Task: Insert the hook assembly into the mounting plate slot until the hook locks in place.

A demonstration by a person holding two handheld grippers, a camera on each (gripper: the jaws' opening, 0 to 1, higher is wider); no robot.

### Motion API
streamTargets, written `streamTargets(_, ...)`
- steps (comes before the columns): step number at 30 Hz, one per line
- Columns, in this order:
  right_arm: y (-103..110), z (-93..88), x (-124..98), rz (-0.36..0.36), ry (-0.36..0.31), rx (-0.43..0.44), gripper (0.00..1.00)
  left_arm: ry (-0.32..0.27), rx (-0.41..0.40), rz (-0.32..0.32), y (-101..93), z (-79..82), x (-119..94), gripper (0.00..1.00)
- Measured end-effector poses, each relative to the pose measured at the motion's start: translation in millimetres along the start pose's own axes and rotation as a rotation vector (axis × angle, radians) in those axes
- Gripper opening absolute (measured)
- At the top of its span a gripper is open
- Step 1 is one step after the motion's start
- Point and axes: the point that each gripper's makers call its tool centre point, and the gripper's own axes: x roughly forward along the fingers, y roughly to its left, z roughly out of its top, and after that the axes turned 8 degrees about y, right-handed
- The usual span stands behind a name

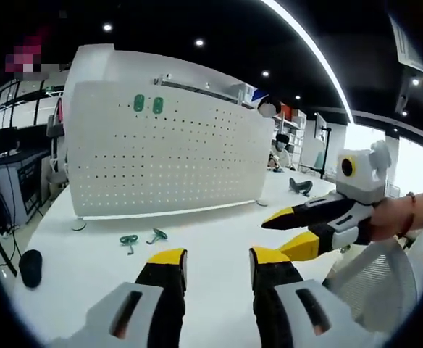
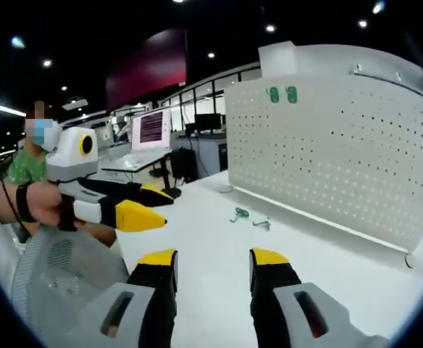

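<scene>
Both tools are hanging over the white table (image 1: 219, 239) and nothing is gripped yet. The left gripper (image 1: 217, 259) is showing its yellow-tipped jaws spread wide with bare table between them, and the right gripper (image 2: 211, 261) is showing the same wide gap, empty.

The two green hooks (image 1: 143, 238) are lying loose on the table at about eleven o'clock from the left jaws, just beside each other; in the right gripper view the hooks (image 2: 250, 218) are sitting at about one o'clock. Beyond them the white pegboard (image 1: 161, 152) is standing upright, a rigid perforated sheet dotted with rows of small holes, with two green pieces (image 1: 148, 104) already sitting near its top edge at about eleven o'clock.

The hooks are looking small, thin and light, probably stiff wire or plastic, so they are likely to skate on that smooth tabletop. A pinch across the straight shank, leaving the insertion end free, seems the safest hold. Finer detail is too small to read.
</scene>
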Motion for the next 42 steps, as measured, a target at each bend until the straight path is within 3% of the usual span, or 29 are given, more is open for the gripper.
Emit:
streamTargets(16, -5, 5.3, 25, 0.006, 0.035, -0.020, 0.39, 0.005, -0.032, 0.013, 17.5, -5.8, -3, 0.35)
streamTargets(25, -8, 3.3, 28, -0.003, 0.045, -0.015, 0.39, 0.026, -0.033, 0.020, 32.9, -4.8, 5, 0.34)
streamTargets(42, -12, 1.1, 21, -0.020, 0.038, -0.003, 0.39, 0.041, 0.041, 0.050, 78.7, 16.6, 39, 0.33)
